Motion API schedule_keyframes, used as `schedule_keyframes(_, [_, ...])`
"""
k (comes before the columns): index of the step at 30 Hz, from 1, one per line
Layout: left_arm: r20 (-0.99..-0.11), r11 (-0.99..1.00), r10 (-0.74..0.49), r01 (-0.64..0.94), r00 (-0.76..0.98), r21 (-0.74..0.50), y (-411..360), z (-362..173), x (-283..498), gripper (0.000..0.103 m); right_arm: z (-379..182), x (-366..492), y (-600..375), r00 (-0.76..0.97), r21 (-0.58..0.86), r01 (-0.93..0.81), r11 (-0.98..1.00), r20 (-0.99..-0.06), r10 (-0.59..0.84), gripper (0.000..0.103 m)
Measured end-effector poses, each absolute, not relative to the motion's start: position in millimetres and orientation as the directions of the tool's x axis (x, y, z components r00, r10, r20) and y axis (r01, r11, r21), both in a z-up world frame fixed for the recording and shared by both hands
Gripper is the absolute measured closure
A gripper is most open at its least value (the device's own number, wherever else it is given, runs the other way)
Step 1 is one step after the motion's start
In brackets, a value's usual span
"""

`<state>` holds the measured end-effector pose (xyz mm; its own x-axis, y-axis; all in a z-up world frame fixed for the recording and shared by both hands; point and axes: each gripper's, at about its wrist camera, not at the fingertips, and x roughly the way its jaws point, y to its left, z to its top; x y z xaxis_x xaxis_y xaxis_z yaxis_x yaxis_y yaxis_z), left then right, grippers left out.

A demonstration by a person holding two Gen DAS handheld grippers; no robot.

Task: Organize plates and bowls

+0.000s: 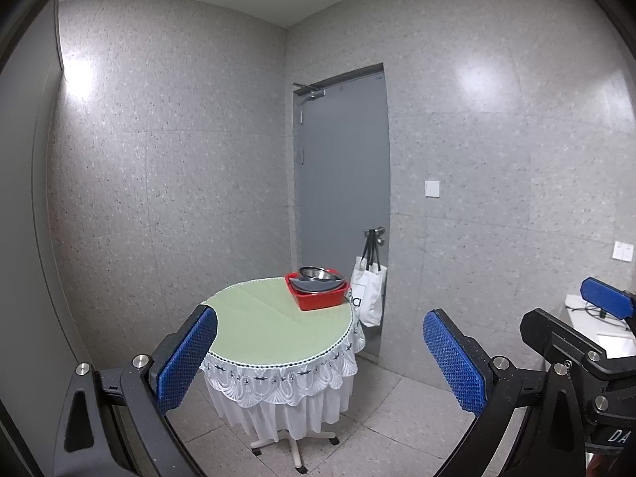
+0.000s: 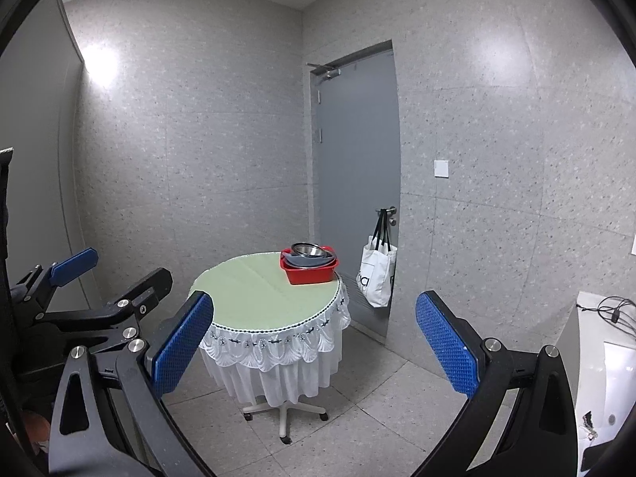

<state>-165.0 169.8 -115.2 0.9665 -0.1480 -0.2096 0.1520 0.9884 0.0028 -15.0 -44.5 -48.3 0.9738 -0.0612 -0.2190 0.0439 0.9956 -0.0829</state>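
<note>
Both grippers are held up in the air, well apart from the round table (image 1: 254,318), and both point toward it. The left gripper (image 1: 320,351) has its jaws spread wide with nothing between the blue pads (image 1: 187,361); the right gripper (image 2: 314,342) is the same — jaws spread, empty.

The table sits in the lower middle of both frames, covered by a pale green cloth with a white lace skirt (image 1: 278,393) and standing on a white wheeled base (image 2: 284,411). At the far right edge of the tabletop rests a red plastic basin (image 1: 320,299). Inside it lies a dark grey dish (image 1: 314,285), and a steel bowl (image 1: 317,273) sits on top of that, tilted slightly. How many pieces are stacked in the basin cannot be told from here.

Behind the table is a grey door (image 1: 344,183) — a white tote bag (image 1: 367,296) with black straps hangs from its handle. A white wall switch (image 2: 441,168) sits to the right of the door. In the lower right of the right wrist view, a white counter (image 2: 608,365) carries some dark cables (image 2: 614,310).

In the left wrist view the right gripper's black frame shows at the right edge.
</note>
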Motion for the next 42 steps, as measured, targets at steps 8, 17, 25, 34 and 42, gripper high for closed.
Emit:
schedule_keyframes(8, [-0.222, 0.989, -0.140, 0.145, 0.965, 0.004, 163.5, -114.8, -146.5, 0.000, -49.3, -4.6, -52.2, 0.972, -0.076, 0.029, 0.997, -0.230, -0.046, 0.000])
schedule_keyframes(17, [-0.224, 0.991, -0.131, 0.136, 0.966, 0.004, 151.2, -117.5, -128.9, 0.000, -51.1, 5.9, -58.3, 0.969, -0.067, 0.018, 0.998, -0.243, -0.034, 0.000])
schedule_keyframes(25, [-0.222, 0.991, -0.128, 0.132, 0.967, 0.002, 146.5, -122.7, -119.6, 0.000, -49.9, 10.7, -61.9, 0.968, -0.063, 0.015, 0.998, -0.247, -0.030, 0.000])
schedule_keyframes(34, [-0.220, 0.991, -0.126, 0.130, 0.967, 0.003, 144.5, -125.0, -117.5, 0.000, -49.4, 11.6, -62.1, 0.968, -0.063, 0.015, 0.998, -0.248, -0.030, 0.000])
schedule_keyframes(42, [-0.220, 0.992, -0.125, 0.129, 0.967, 0.004, 144.7, -126.1, -115.5, 0.000, -49.4, 13.8, -63.0, 0.968, -0.062, 0.012, 0.998, -0.248, -0.027, 0.000])
